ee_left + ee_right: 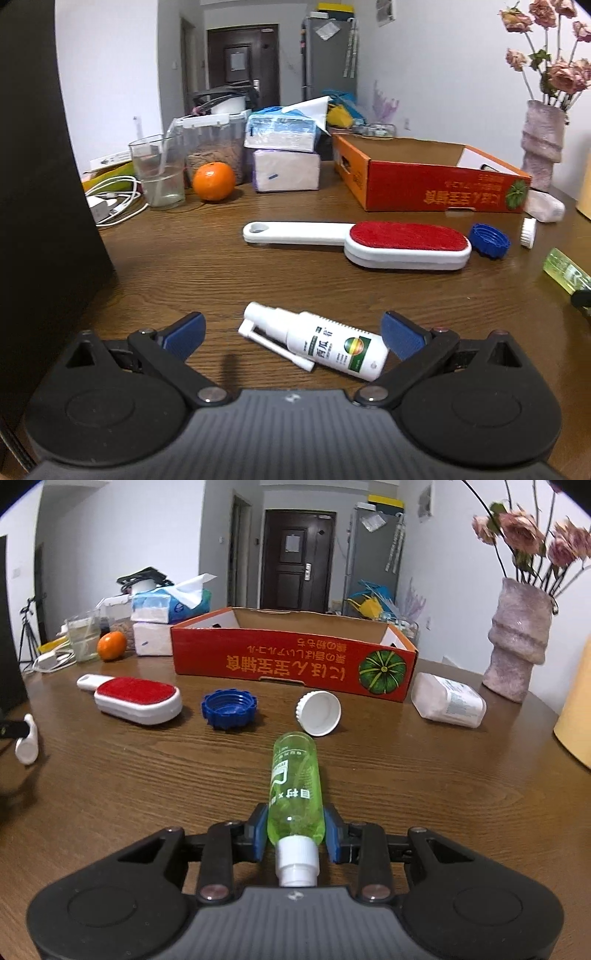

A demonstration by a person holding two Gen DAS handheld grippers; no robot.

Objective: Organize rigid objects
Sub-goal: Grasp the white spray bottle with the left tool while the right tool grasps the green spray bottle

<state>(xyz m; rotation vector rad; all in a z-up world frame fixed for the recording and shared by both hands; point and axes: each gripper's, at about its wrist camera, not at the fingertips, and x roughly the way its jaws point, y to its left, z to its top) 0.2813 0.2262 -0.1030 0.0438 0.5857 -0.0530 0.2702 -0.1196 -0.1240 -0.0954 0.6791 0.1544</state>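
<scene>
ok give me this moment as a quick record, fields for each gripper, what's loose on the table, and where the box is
left gripper: open, fingers either side of the white spray bottle, which lies flat on the table
right gripper: shut on the green bottle, cap end toward the camera
loose items: lint brush, blue cap, white cap, white container lying on its side
box: red cardboard box, open-topped, behind the caps; what it holds is out of view
not for sorting, likely: orange, vase
</scene>
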